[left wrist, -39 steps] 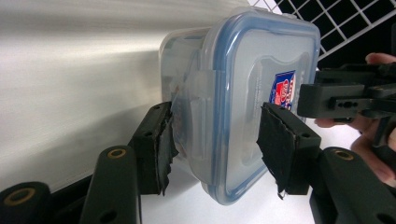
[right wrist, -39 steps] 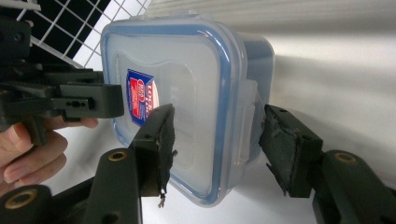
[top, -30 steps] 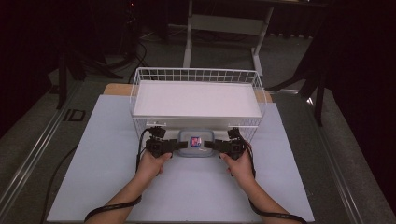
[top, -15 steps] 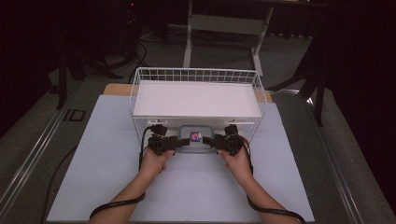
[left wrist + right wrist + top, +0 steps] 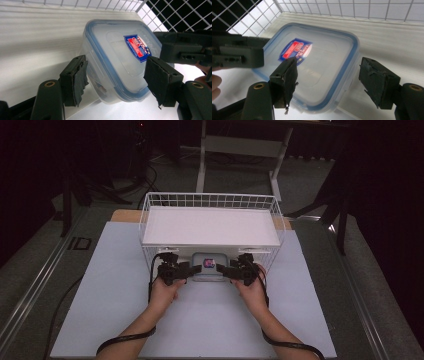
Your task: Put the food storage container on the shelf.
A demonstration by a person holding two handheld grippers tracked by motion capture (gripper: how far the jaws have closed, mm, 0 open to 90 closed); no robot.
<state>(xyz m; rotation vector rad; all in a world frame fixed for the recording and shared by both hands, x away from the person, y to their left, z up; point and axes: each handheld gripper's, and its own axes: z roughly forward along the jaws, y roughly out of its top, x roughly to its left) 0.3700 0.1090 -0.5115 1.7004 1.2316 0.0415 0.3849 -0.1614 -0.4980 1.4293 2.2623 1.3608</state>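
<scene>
high view: both hand-held grippers, left (image 5: 196,268) and right (image 5: 222,268), just opened, flank the container (image 5: 209,266) unclamped.

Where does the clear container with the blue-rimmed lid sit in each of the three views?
High view: the container sits at the centre, under the wire basket's front edge, between the two grippers.
Left gripper view: centre-right, tilted, in front of the open black fingers.
Right gripper view: centre-left, behind the open fingers.
Shared landmark: the red-and-blue label on its lid.
</scene>
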